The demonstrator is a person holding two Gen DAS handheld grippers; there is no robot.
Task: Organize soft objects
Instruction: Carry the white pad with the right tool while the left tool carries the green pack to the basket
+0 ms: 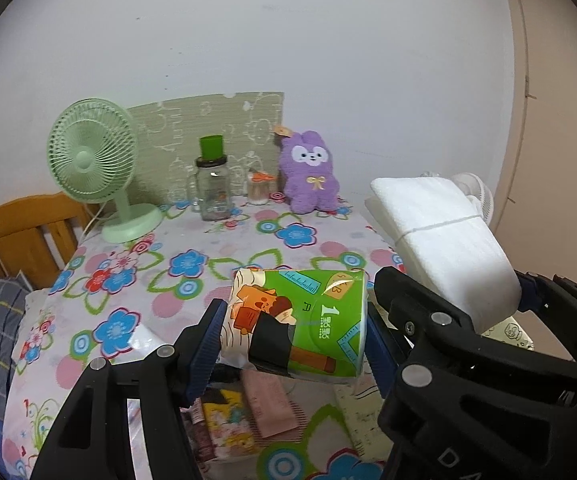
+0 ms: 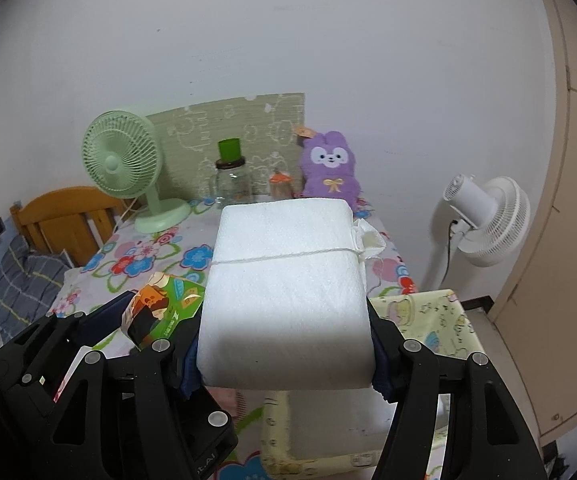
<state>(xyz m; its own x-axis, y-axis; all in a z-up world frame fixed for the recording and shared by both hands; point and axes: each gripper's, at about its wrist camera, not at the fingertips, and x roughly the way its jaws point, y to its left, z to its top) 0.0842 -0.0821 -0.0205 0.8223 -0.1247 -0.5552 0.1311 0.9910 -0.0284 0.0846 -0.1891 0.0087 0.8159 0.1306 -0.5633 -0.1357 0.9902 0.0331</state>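
Left tongs (image 1: 294, 344) grip one tissue pack (image 1: 300, 320); right tongs (image 2: 284, 360) grip one white bundle (image 2: 284, 292).

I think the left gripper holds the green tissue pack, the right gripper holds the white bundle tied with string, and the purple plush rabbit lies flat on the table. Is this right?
Not quite. The left gripper holds the green tissue pack and the right gripper the white bundle, but the purple plush rabbit sits upright at the back, as the left wrist view shows.

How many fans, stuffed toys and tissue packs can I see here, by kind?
Fans: 2, a green fan on the table and a white fan beside it
Stuffed toys: 1, purple bunny
Tissue packs: 2, green pack, white bundle
Total: 5
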